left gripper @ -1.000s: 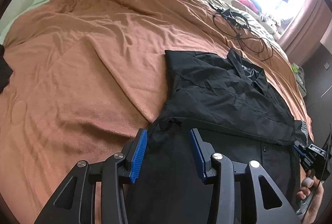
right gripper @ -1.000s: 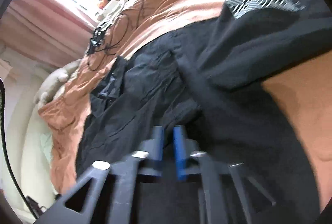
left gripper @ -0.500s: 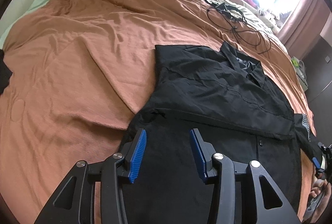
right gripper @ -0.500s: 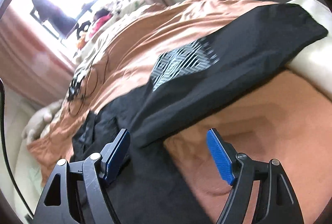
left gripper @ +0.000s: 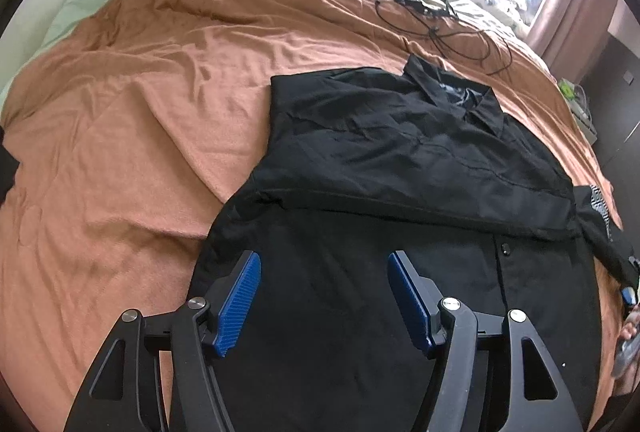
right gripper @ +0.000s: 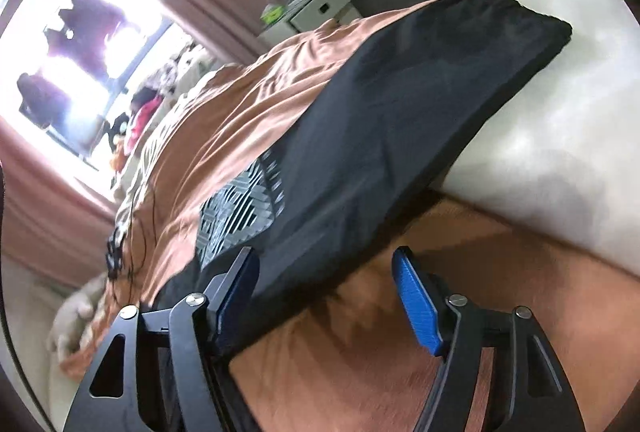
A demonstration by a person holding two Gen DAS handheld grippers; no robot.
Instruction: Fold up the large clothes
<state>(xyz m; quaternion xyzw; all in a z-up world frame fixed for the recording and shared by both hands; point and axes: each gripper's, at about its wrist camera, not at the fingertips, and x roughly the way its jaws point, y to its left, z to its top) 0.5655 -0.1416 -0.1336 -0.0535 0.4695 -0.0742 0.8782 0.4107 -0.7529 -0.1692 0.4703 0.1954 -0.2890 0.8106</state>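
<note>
Left wrist: shirt [left gripper: 400, 160] flat on bed [left gripper: 140, 112], one sleeve folded in.
Left tongs [left gripper: 324, 296] just widened, empty; right tongs [right gripper: 328, 296] narrowing, released, straddling other sleeve [right gripper: 400, 120].

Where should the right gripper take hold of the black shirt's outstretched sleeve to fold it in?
Probably near the cuff end of the sleeve, which lies flat out over the cream edge. Come in from the sleeve's lower long edge, beside the orange blanket; the open right gripper already straddles that edge nearer the shoulder.

The shirt [left gripper: 400, 160] lies on the blanket [left gripper: 140, 112], with tangled cables [left gripper: 436, 12] behind its collar.
</note>
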